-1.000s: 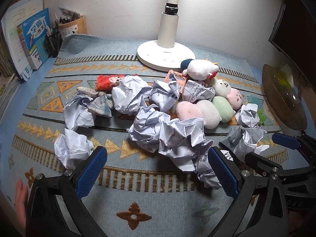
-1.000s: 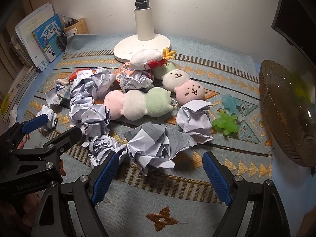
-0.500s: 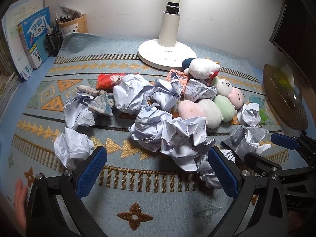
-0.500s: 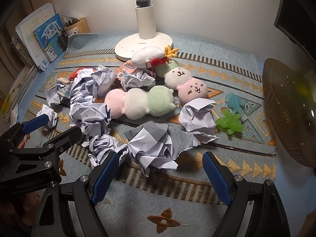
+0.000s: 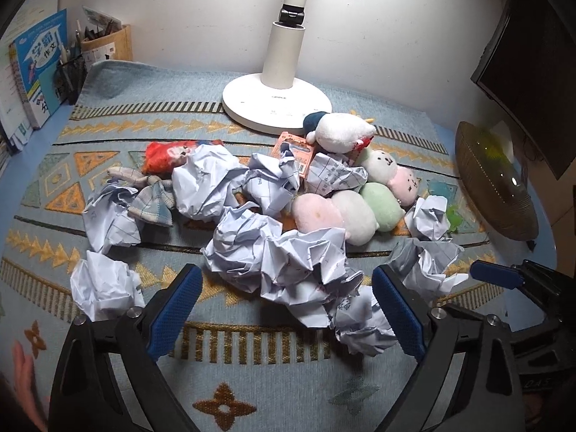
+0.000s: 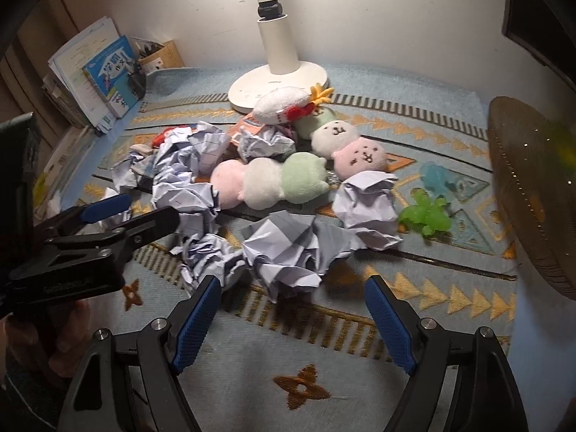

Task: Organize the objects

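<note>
Several crumpled paper balls litter the patterned mat. The biggest wad (image 5: 284, 262) lies just ahead of my open left gripper (image 5: 288, 306); a loose ball (image 5: 102, 286) sits at its left. Another wad (image 6: 288, 248) lies in front of my open right gripper (image 6: 293, 309), nothing between its fingers. Behind the paper lie a pink-white-green plush (image 6: 270, 183), a three-face plush (image 6: 345, 140), a white plush with a red bow (image 6: 284, 106), a red-haired cloth doll (image 5: 158, 165), an orange packet (image 5: 297, 149), and green (image 6: 426, 214) and blue (image 6: 437, 176) jelly toys.
A white lamp base (image 5: 275, 102) stands at the back centre. Books (image 5: 36, 72) and a pen holder (image 5: 70, 72) fill the back left corner. A brown woven bowl (image 6: 532, 194) sits at the right edge, a dark monitor (image 5: 529, 61) above it.
Both grippers have eased slightly nearer the pile and the right view has swung a little rightward. No object has moved; both grippers stay open.
</note>
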